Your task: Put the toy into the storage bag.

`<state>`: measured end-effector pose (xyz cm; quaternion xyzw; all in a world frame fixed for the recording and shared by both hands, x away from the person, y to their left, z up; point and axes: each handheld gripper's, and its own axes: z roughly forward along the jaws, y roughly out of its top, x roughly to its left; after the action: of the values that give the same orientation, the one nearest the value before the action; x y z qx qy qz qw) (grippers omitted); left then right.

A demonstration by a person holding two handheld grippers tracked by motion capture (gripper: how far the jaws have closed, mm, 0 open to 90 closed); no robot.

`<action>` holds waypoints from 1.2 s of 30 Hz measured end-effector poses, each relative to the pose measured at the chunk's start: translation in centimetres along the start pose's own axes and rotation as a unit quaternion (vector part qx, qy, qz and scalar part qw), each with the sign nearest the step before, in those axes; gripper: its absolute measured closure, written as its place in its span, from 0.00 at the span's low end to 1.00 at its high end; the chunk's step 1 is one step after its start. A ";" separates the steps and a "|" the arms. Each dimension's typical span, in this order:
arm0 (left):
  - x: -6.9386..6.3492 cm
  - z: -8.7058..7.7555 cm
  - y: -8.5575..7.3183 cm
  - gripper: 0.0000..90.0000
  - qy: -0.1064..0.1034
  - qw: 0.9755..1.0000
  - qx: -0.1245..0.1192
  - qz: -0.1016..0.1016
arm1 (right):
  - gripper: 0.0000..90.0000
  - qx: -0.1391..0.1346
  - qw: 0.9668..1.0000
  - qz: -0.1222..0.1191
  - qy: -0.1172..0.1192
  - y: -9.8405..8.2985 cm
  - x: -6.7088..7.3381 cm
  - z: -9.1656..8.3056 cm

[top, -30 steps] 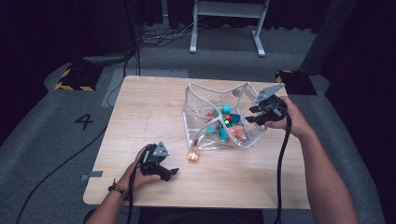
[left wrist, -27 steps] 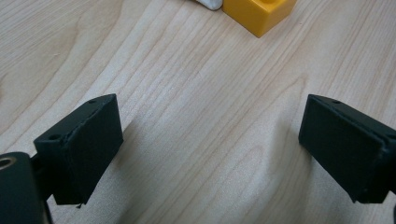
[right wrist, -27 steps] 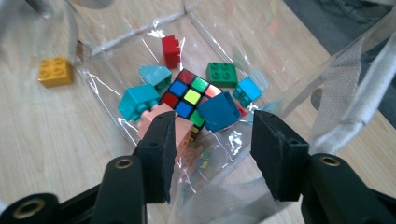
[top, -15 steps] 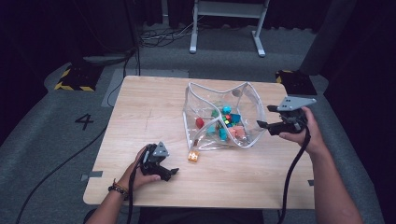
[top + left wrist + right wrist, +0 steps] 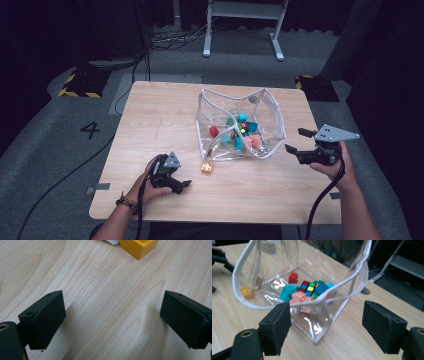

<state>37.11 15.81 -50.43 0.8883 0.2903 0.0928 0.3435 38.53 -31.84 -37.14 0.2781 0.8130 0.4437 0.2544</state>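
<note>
Light block, floppy pouch, both grippers empty.
My left gripper [image 5: 186, 184] sat wide near the table's [image 5: 150, 115] front edge, the stiff, light yellow block [image 5: 207, 167] just ahead; my right gripper [image 5: 296, 140], just opened wide, faced the soft, slippery pouch [image 5: 302, 302] mid-table, best pinched at its rim.

- One clear pouch [image 5: 270, 107] on the table [image 5: 150, 115].
- One yellow block [image 5: 207, 167] just outside the pouch.
- Several coloured blocks [image 5: 242, 132] inside the pouch; exact count unclear.
</note>
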 end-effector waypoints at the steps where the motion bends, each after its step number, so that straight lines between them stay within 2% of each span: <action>1: 0.0 0.0 0.0 0.07 0.000 1.000 0.000 0.000 | 0.27 0.002 1.000 0.000 0.002 -0.3 0.1 0.1; 5: 0.0 0.0 0.0 0.07 0.000 1.000 0.000 0.000 | 0.27 0.010 1.000 0.005 0.006 -1.5 0.6 0.7; 11: 0.0 0.0 0.0 0.07 0.000 1.000 0.000 0.000 | 0.27 0.041 0.998 0.020 0.035 -4.2 1.9 3.0; 14: 0.0 0.0 0.0 0.07 0.000 1.000 0.000 0.000 | 0.28 0.041 0.997 0.033 0.050 -4.9 2.4 3.6; 17: 0.0 0.0 0.0 0.07 -0.001 1.000 0.000 0.000 | 0.29 0.044 0.997 0.035 0.060 -5.4 3.0 4.1; 18: 0.0 0.0 0.0 0.07 0.000 1.000 0.000 0.000 | 0.29 0.048 0.996 0.032 0.075 -5.8 3.7 4.6; 19: 0.0 0.0 0.0 0.07 0.000 1.000 0.000 0.000 | 0.29 0.048 0.996 0.032 0.075 -5.8 3.7 4.6; 20: 0.0 0.0 0.0 0.07 0.000 1.000 0.000 0.000 | 0.34 0.052 0.994 0.031 0.092 -6.2 4.7 5.3; 23: 0.0 0.0 0.0 0.07 0.001 1.000 0.001 0.001 | 0.34 0.061 0.993 0.002 0.106 -6.5 6.6 6.3; 25: 0.0 0.0 0.0 0.07 0.001 1.000 0.001 0.001 | 0.34 0.060 0.992 0.002 0.111 -6.5 7.1 6.5; 27: 0.0 0.0 0.0 0.07 0.001 1.000 0.001 0.001 | 0.34 0.059 0.990 -0.003 0.131 -6.3 8.4 7.3; 30: 0.0 0.0 0.0 0.07 0.001 1.000 0.001 0.001 | 0.33 0.054 0.988 -0.009 0.148 -5.8 10.1 8.7; 31: 0.0 0.0 0.0 0.07 0.001 1.000 0.001 0.001 | 0.33 0.054 0.988 -0.009 0.148 -5.8 10.1 8.7; 33: 0.0 0.0 0.0 0.07 0.001 1.000 0.001 0.001 | 0.33 0.052 0.986 -0.011 0.157 -5.2 11.3 9.7; 34: 0.0 0.0 0.0 0.07 0.001 1.000 0.001 0.001 | 0.33 0.052 0.986 -0.011 0.157 -5.2 11.3 9.7; 36: 0.0 0.0 0.0 0.07 0.001 1.000 0.001 0.001 | 0.33 0.053 0.985 -0.018 0.164 -4.5 12.7 11.0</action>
<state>37.08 15.83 -50.42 0.8888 0.2897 0.0941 0.3424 35.64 -18.87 -48.43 0.2001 0.8711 0.4346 0.1103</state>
